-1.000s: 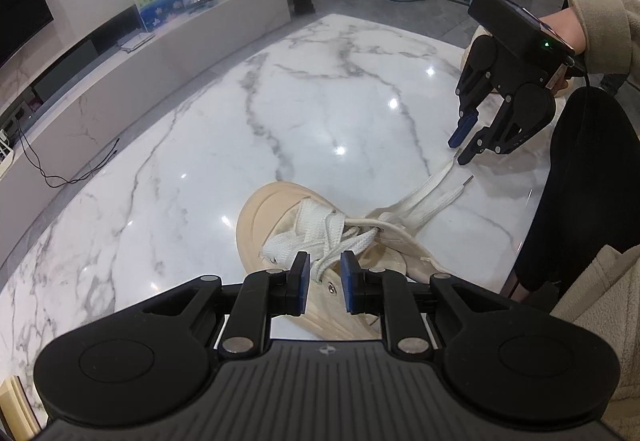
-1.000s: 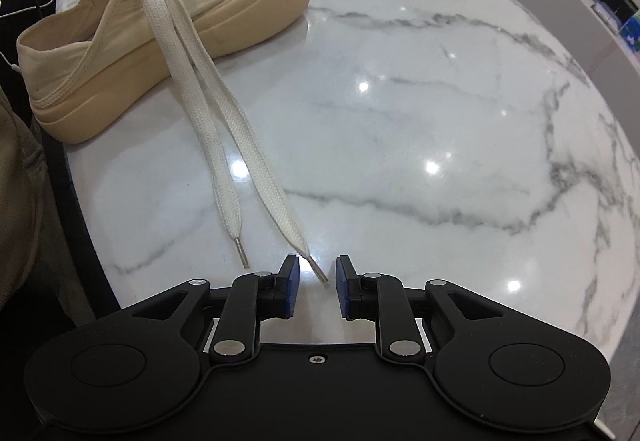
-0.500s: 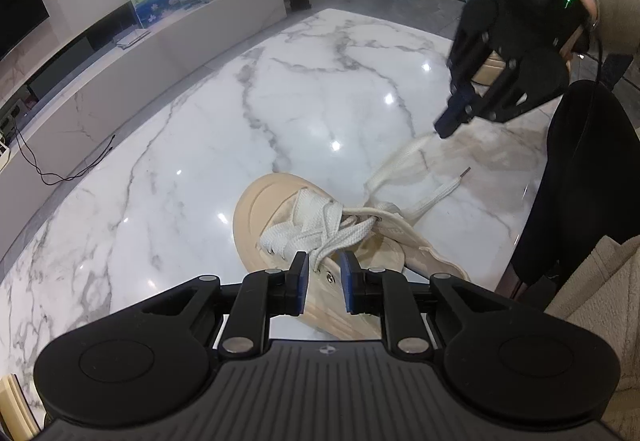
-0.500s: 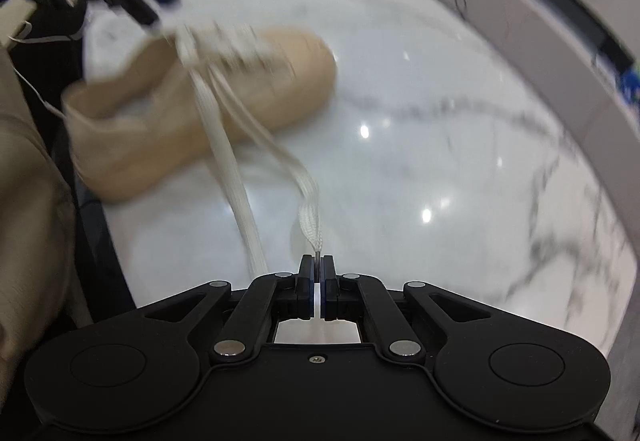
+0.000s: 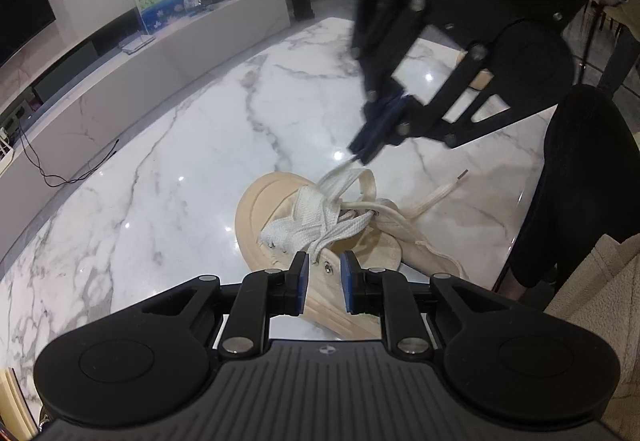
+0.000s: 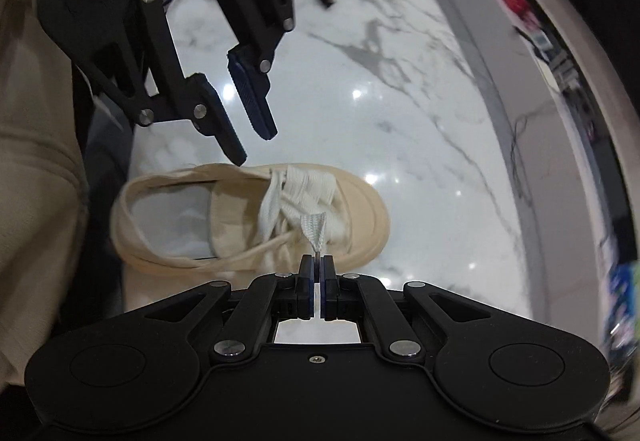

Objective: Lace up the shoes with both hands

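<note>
**A:** Where was the beige canvas platform shoe (image 5: 280,225) at that moment?

**B:** On the white marble table (image 5: 168,177), in the left wrist view just past the left gripper (image 5: 323,283). Its rounded toe pointed toward about ten o'clock and its open heel trailed toward four o'clock, so the long axis ran slantwise across that view.

**A:** And the tools?

**B:** The left gripper's blue pads stood a narrow gap apart with nothing pinched between them, hovering over the eyelet row. The right gripper (image 6: 317,261) was closed tight on the metal-tipped end of one flat white lace (image 6: 316,231); the lace ran from its pads straight toward twelve o'clock onto the shoe's tongue.

**A:** The other lace end?

**B:** It lay loose on the marble (image 5: 444,195), out toward two o'clock from the left gripper, tip pointing away from the shoe.

**A:** So what did the next move hinge on?

**B:** In my judgement, on the held tip's place over the eyelets. In the left view the right gripper (image 5: 362,157) hung at about one o'clock above the toe end of the lacing. The left gripper looked nearer the upper eyelets, though the right view was blurred, so which eyelet lay closest I couldn't say.
</note>
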